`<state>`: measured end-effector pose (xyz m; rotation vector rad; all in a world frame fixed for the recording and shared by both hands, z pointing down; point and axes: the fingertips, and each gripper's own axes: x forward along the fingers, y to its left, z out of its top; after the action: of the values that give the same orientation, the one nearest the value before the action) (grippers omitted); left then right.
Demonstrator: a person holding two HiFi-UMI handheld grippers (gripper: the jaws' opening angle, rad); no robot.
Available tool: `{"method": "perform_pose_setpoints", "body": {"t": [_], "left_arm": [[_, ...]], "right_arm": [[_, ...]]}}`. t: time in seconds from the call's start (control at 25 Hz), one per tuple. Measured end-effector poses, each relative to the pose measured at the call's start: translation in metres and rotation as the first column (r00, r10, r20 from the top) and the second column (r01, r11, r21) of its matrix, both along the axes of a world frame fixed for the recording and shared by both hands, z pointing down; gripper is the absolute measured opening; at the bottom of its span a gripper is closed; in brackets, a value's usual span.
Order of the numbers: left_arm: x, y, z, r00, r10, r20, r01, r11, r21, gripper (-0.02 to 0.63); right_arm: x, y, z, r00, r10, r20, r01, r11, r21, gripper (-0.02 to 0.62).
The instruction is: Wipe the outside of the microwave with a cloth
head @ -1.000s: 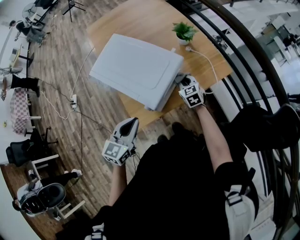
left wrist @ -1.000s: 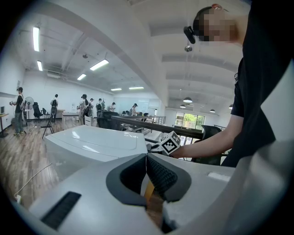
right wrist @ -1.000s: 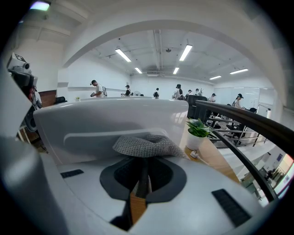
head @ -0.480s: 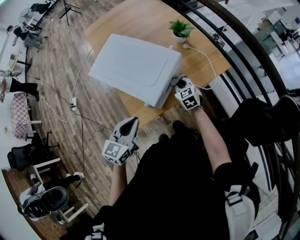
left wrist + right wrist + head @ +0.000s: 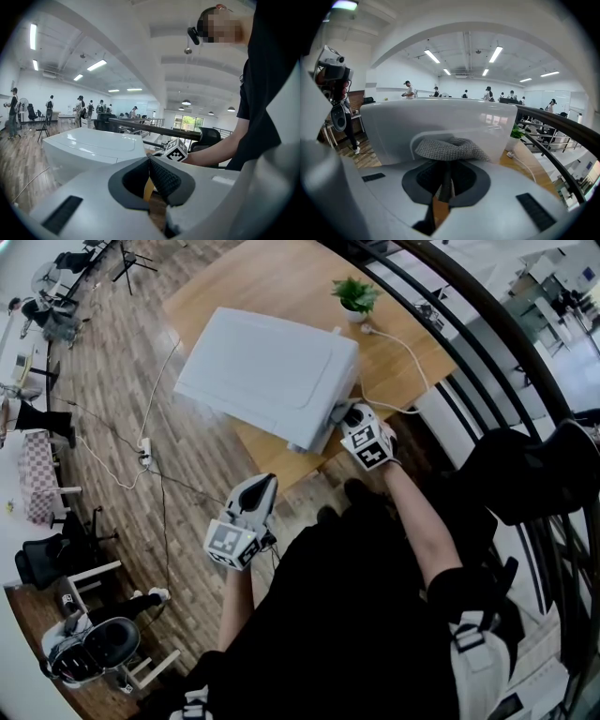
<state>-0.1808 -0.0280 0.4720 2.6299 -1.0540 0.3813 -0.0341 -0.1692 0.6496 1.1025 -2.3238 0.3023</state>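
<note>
A white microwave [image 5: 267,371] stands on a wooden table [image 5: 272,273]. It also fills the right gripper view [image 5: 440,117] and shows in the left gripper view [image 5: 89,145]. My right gripper [image 5: 341,418] is shut on a grey cloth [image 5: 450,149] and presses it against the microwave's side near the front corner. The cloth bunches between the jaws and the white wall. My left gripper [image 5: 259,489] hangs off the table's near edge over the floor, shut with nothing in it [image 5: 150,180]. The right gripper's marker cube [image 5: 174,151] shows beyond it.
A small potted plant [image 5: 354,296] stands at the table's far corner, with a white cable [image 5: 412,362] running along the tabletop behind the microwave. A dark railing [image 5: 487,343] curves on the right. A power strip [image 5: 143,443] and cords lie on the wood floor at left.
My right gripper has slid left along the microwave's side toward its near corner, with the cloth in it. The left gripper has stayed put.
</note>
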Motion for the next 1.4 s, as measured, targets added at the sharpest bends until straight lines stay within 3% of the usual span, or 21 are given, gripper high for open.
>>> {"method": "perform_pose_setpoints", "body": {"t": [1.4], "left_arm": [[0.01,0.008,0.003,0.999,0.039,-0.001,-0.039,0.999,-0.006,0.003]], "right_arm": [[-0.044,0.058,-0.002,0.993,-0.11,0.048,0.109,0.994,0.029,0.015]]}}
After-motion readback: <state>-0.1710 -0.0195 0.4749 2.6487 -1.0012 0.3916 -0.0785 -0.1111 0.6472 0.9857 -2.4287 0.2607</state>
